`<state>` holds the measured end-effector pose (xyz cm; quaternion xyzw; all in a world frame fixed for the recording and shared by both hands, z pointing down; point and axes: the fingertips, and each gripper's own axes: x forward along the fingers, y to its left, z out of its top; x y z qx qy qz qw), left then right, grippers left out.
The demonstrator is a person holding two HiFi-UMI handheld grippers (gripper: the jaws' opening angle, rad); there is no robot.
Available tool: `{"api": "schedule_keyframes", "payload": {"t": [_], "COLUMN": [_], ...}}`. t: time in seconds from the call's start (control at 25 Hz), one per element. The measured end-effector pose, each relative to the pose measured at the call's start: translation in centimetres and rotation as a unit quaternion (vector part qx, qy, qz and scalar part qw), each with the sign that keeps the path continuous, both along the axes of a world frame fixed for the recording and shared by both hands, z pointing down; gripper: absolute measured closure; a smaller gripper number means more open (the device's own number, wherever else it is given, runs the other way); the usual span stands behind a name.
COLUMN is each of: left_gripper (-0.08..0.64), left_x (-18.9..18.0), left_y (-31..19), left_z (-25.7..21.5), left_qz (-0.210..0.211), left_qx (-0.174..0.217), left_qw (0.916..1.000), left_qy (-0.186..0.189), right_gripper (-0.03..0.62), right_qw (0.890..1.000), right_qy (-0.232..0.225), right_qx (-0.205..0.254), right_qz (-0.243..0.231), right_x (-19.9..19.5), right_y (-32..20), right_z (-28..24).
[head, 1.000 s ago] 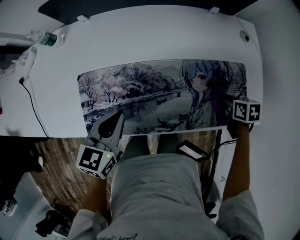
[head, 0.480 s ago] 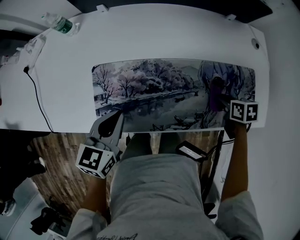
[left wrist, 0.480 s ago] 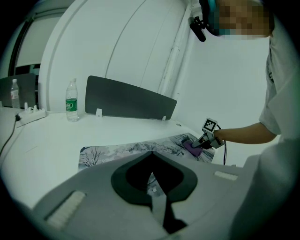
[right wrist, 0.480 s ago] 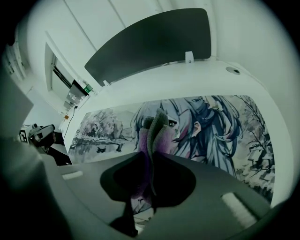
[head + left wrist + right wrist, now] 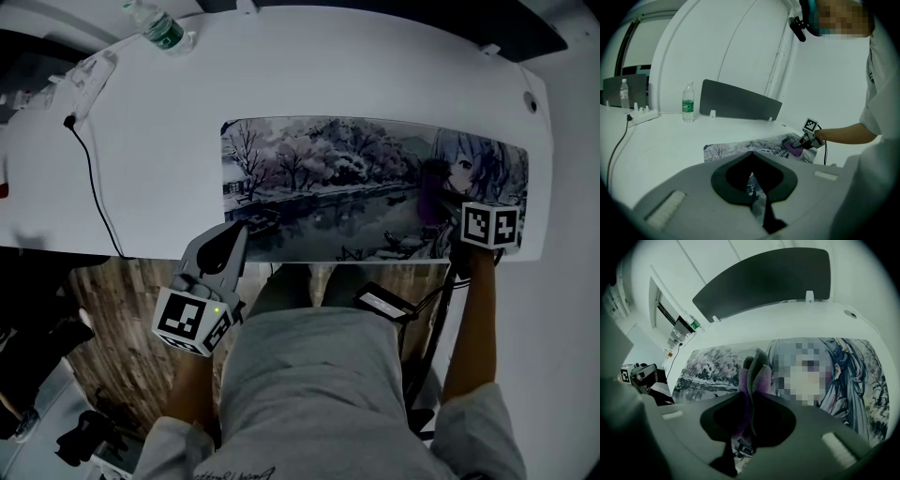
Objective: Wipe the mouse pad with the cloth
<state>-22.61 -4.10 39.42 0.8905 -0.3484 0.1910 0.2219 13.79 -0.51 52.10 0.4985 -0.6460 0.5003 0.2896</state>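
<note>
A long printed mouse pad (image 5: 347, 178), showing a snowy riverside scene with an anime figure at its right end, lies flat on a white desk (image 5: 159, 141). A folded purple cloth (image 5: 756, 371) is on the pad's right end, over the printed figure. The right gripper (image 5: 751, 401) pinches it between its jaws.

The cloth looks soft, light and limp. It bunches into upright folds above the jaws, so it is best held low across the folds, as it is now. The pad looks thin, flexible and likely to slide or ripple under a push, so it may need steadying.

The left gripper (image 5: 232, 236) sits over the pad's near left corner with its jaws pressed together and nothing between them. Whether it touches the pad cannot be told.

The pad's near edge runs right along the desk's near edge, so strokes toward the person risk carrying the cloth off the desk. To the left the pad surface is open as far as the left gripper. Beyond the pad, bare desk extends far and left, where a black cable (image 5: 94, 187) and a water bottle (image 5: 159, 28) sit well away from the pad.
</note>
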Motion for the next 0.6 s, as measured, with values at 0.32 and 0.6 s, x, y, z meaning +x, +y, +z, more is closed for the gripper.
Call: {"api": "schedule_keyframes", "payload": {"t": [0.32,0.6], "left_gripper": [0.541,0.541], "left_x": [-5.1,-8.1], "left_y": [-0.1,0.0], "left_z": [-0.1,0.0], "left_qz": [-0.022,-0.037], "left_qx": [0.003,0.003], "left_qw": [0.9997,0.9993], "left_qy": [0.003,0.008], "right_gripper": [0.523,0.523], "right_qw": [1.0,0.999], "right_qy": [-0.003,-0.012], "right_qx": [0.001,-0.001], "right_qz": [-0.018,-0.045], "right_x": [-5.0,-9.9], "right_y": [-1.4,-2.5], "right_z": [-0.1,0.2]}}
